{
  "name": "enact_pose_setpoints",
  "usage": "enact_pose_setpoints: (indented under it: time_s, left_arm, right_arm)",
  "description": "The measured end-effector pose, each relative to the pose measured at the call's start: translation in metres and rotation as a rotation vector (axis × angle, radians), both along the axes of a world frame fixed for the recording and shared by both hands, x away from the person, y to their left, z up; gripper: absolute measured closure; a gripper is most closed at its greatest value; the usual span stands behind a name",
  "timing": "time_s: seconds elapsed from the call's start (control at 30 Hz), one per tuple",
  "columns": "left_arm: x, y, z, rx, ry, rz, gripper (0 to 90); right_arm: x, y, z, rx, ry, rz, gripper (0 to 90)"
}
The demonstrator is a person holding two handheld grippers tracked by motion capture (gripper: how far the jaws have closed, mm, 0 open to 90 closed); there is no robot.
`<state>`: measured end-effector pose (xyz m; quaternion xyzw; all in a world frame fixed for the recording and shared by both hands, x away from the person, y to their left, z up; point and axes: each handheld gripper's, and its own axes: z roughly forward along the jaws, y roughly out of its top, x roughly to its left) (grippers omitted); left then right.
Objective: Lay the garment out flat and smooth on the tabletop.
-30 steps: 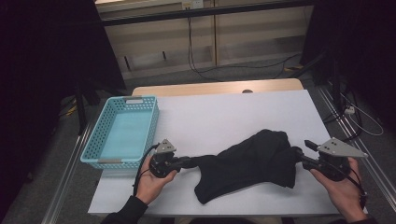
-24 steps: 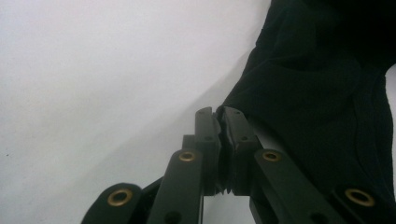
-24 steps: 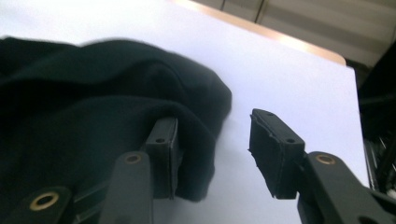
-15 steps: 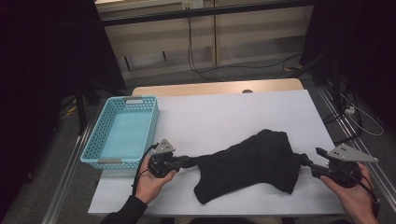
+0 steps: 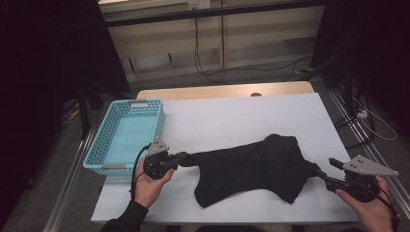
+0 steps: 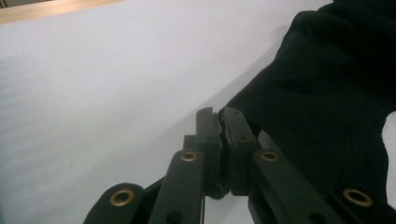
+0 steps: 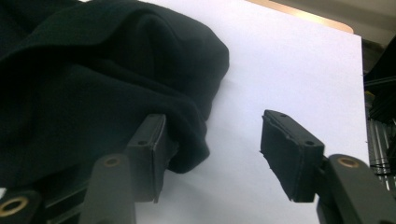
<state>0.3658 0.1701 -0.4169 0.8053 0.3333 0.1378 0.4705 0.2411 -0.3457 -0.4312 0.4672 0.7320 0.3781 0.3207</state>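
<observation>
On the left of the table (image 5: 232, 116) sits the blue basket (image 5: 126, 135), just beside my left gripper (image 5: 186, 157). Its jaws are pressed together on a thin corner of the black garment (image 5: 251, 166), which lies spread across the middle of the table toward the near edge. That pinch looks shallow in the left gripper view: only an edge of cloth is caught near the tips. If I pull sideways or lift sharply, I expect the fabric to slide out and the left end to drop back in a heap.

Further right, the garment bunches into thick folds at its right end. My right gripper (image 5: 323, 175) is there with its jaws spread; they have just been opening. In the right gripper view one jaw lies against the cloth's rolled edge and the other stands clear over bare table, so nothing is clamped on this side.

The risk here is closing on the wrong layer. If I shut now I might catch only the outer fold, or several layers at once, and any stretch between the two grippers would twist the garment rather than flatten it.
</observation>
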Motion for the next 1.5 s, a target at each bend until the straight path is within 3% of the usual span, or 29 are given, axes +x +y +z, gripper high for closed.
enact_pose_setpoints:
  time_s: [0.07,0.17,0.4,0.53,0.57,0.6,0.63,0.67,0.7,0.73,0.77,0.8,0.83,0.9,0.93,1.0,1.03,1.07,1.1,1.17,1.23,1.27,1.37,1.5]
  left_arm:
    - [-0.002,-0.001,0.0,-0.004,0.003,-0.015,86.2]
    - [-0.005,-0.01,-0.002,0.025,-0.01,-0.055,86.0]
    - [0.0,-0.009,-0.006,0.028,0.016,-0.039,85.9]
    - [-0.002,-0.013,-0.006,0.017,0.017,-0.067,85.8]
    - [-0.003,-0.017,-0.004,0.025,0.007,-0.082,85.8]
    - [-0.003,-0.017,-0.004,0.025,0.007,-0.082,85.8]
    - [-0.003,-0.02,-0.004,0.028,0.001,-0.086,85.7]
    - [-0.003,-0.02,-0.004,0.028,0.001,-0.086,85.7]
    - [-0.002,-0.021,-0.005,0.035,0.001,-0.087,85.6]
    - [-0.002,-0.021,-0.005,0.035,0.001,-0.087,85.5]
    - [-0.001,-0.021,-0.006,0.045,0.001,-0.082,85.3]
    - [-0.001,-0.021,-0.006,0.045,0.001,-0.082,85.3]
    - [0.0,-0.02,-0.007,0.048,0.001,-0.081,85.2]
    - [0.0,-0.021,-0.009,0.054,0.005,-0.082,85.0]
    - [0.0,-0.021,-0.009,0.054,0.005,-0.082,84.9]
    - [0.0,-0.022,-0.012,0.071,0.008,-0.092,84.7]
    - [-0.001,-0.023,-0.013,0.076,0.009,-0.096,84.5]
    - [-0.001,-0.023,-0.013,0.076,0.009,-0.096,84.3]
    - [-0.001,-0.024,-0.014,0.077,0.009,-0.098,84.2]
    - [0.0,-0.024,-0.014,0.076,0.009,-0.098,84.0]
    - [0.0,-0.023,-0.015,0.078,0.008,-0.094,83.4]
    - [0.0,-0.023,-0.015,0.078,0.008,-0.094,83.3]
    - [0.002,-0.023,-0.018,0.087,0.011,-0.084,82.2]
    - [0.003,-0.022,-0.022,0.098,0.014,-0.078,81.6]
  right_arm:
    - [-0.002,-0.001,0.0,-0.001,-0.004,0.0,45.4]
    - [-0.005,0.0,0.0,-0.006,-0.007,0.017,49.4]
    - [-0.019,-0.009,-0.002,0.001,-0.009,0.013,49.7]
    - [-0.018,-0.005,0.0,0.015,-0.019,0.024,49.9]
    - [-0.013,0.006,0.002,0.016,-0.027,0.058,50.5]
    - [-0.013,0.006,0.002,0.016,-0.027,0.058,50.5]
    - [-0.006,0.021,0.005,0.011,-0.035,0.102,51.7]
    - [-0.006,0.021,0.005,0.011,-0.035,0.102,51.7]
    - [0.001,0.039,0.007,0.019,-0.04,0.158,53.8]
    - [0.001,0.039,0.007,0.019,-0.04,0.158,53.8]
    - [0.01,0.057,0.007,0.032,-0.029,0.211,55.3]
    - [0.01,0.057,0.007,0.032,-0.029,0.211,55.3]
    - [0.019,0.075,0.007,0.044,-0.027,0.269,56.8]
    - [0.027,0.093,0.007,0.052,-0.016,0.319,57.3]
    - [0.027,0.093,0.007,0.052,-0.016,0.319,57.3]
    - [0.036,0.111,0.006,0.036,0.001,0.351,55.5]
    - [0.042,0.131,0.003,0.008,0.011,0.387,52.2]
    - [0.042,0.131,0.003,0.008,0.011,0.387,52.2]
    - [0.046,0.15,0.0,0.0,0.029,0.424,48.1]
    - [0.048,0.156,-0.002,0.006,0.042,0.448,45.7]
    - [0.049,0.185,-0.006,0.021,0.072,0.54,38.1]
    - [0.049,0.185,-0.006,0.021,0.072,0.54,38.1]
    - [0.048,0.216,-0.013,0.045,0.101,0.643,42.7]
    - [0.049,0.235,-0.017,0.046,0.115,0.681,43.5]
